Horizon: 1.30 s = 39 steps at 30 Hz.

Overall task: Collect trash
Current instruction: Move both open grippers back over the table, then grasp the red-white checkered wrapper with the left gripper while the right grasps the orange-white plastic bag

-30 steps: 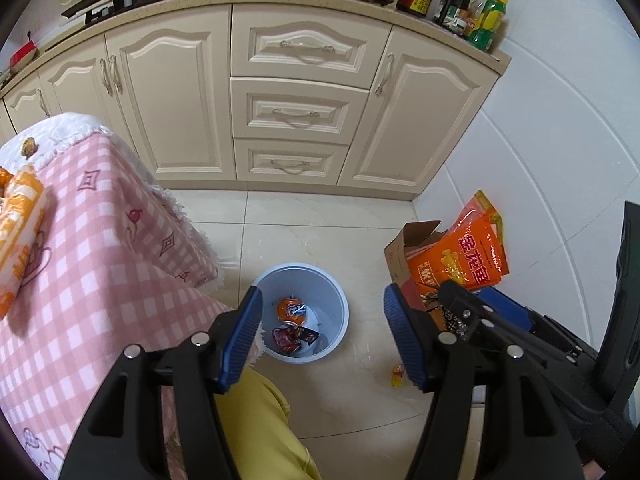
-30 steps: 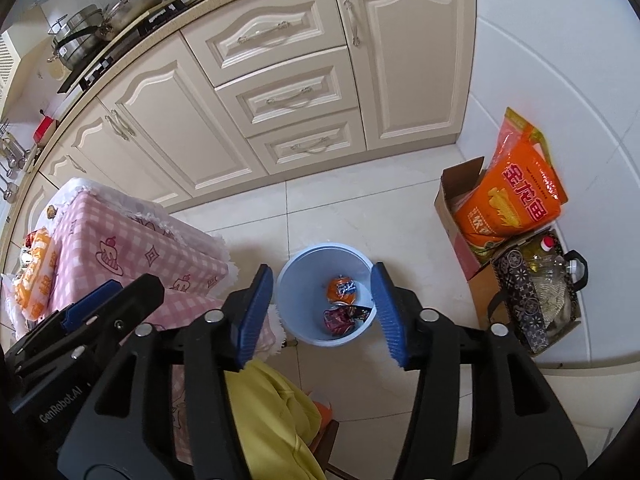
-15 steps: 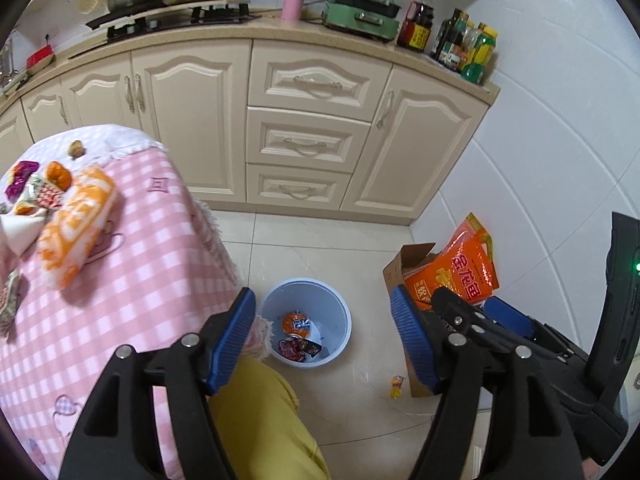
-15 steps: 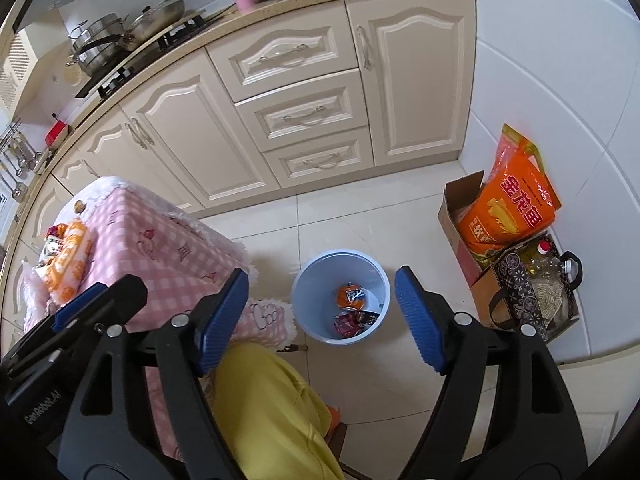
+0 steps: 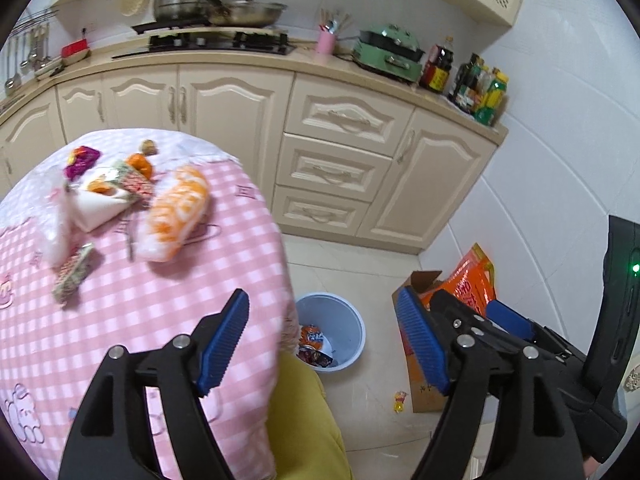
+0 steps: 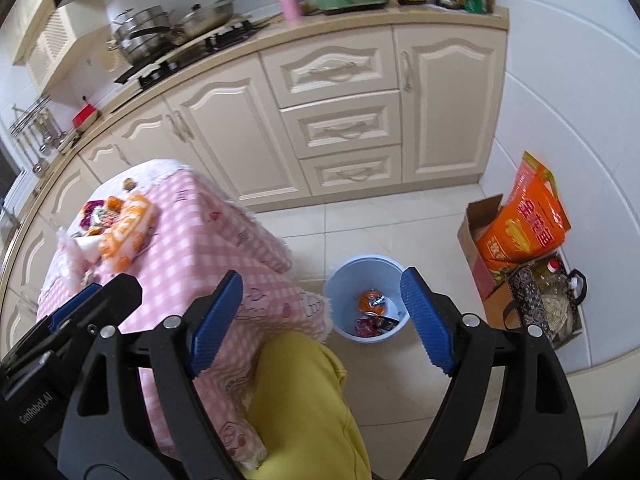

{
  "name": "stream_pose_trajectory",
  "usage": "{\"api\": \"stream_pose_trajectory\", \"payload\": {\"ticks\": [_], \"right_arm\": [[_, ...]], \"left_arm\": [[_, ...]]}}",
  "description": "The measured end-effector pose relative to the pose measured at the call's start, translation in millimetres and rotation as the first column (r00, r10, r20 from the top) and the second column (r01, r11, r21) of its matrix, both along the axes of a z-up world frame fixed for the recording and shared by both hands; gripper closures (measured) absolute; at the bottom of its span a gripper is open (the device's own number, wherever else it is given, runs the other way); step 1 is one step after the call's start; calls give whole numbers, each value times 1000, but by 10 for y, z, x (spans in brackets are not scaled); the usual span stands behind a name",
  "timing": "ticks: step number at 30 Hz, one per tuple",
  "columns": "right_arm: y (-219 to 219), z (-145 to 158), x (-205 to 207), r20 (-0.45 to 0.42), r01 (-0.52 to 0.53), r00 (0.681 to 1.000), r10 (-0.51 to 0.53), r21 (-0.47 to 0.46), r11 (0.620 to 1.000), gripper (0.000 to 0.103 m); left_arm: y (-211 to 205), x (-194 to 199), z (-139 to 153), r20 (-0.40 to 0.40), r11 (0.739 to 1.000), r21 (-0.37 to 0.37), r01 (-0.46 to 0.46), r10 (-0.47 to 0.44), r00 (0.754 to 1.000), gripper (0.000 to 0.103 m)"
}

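1. Left gripper (image 5: 322,342): lower centre of the left wrist view. Its jaws stand wide and have just been opening; nothing is between the blue pads (image 5: 224,340).
2. Right gripper (image 6: 322,322): lower centre of the right wrist view. Its jaws likewise stand wide, have just been opening, and hold nothing.
3. Trash bin (image 6: 340,276): light blue, upright on the tiled floor at centre right of the right wrist view, just beside the table's corner. Inside lie an orange wrapper (image 6: 372,301) and a dark red wrapper (image 6: 370,326).
4. Table (image 5: 120,300): pink checked cloth, left half of the left wrist view. In the upper left lies a cluster of trash: an orange-and-white packet (image 5: 176,212), a white tissue (image 5: 94,204), a purple wrapper (image 5: 80,160) and a patterned wrapper (image 5: 74,274).
5. Floor: a small yellow scrap (image 5: 399,400) lies beside a cardboard box (image 5: 420,384), lower right of the left wrist view.
6. A yellow trouser leg (image 6: 304,408) fills the lower centre, below the table edge.
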State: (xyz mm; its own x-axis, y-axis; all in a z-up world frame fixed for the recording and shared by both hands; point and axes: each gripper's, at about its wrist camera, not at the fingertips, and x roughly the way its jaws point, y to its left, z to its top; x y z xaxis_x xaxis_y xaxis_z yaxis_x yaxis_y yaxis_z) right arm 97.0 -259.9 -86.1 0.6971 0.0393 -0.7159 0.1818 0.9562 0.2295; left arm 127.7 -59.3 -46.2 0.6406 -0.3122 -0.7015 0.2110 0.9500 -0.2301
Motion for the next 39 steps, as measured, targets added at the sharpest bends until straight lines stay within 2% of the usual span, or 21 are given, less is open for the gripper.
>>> {"api": "stream_pose_trajectory", "payload": {"ticks": [10,18,24,29,39], "right_arm": [[553,126,60,8,-78,997,78,-45,996,22],[957,78,272,-27,-145,989,143,-65,987,21],[1183,-23,494,-65,-190,980,186,-55,980,20],[1355,-71,680,-91,-222,972,218,-46,974,20],[1743,-153,1006,-132,-298,948,290,-48,953,20]], "left_arm": [[553,-96,66,11,997,-41,-65,66,998,27],[974,27,-25,-23,989,-52,-139,138,990,25],[1281,140,-157,-59,978,-28,-206,204,977,25],[1541,231,-246,-60,959,16,-283,283,957,25],[1867,505,-493,-137,941,55,-333,337,931,25]]}}
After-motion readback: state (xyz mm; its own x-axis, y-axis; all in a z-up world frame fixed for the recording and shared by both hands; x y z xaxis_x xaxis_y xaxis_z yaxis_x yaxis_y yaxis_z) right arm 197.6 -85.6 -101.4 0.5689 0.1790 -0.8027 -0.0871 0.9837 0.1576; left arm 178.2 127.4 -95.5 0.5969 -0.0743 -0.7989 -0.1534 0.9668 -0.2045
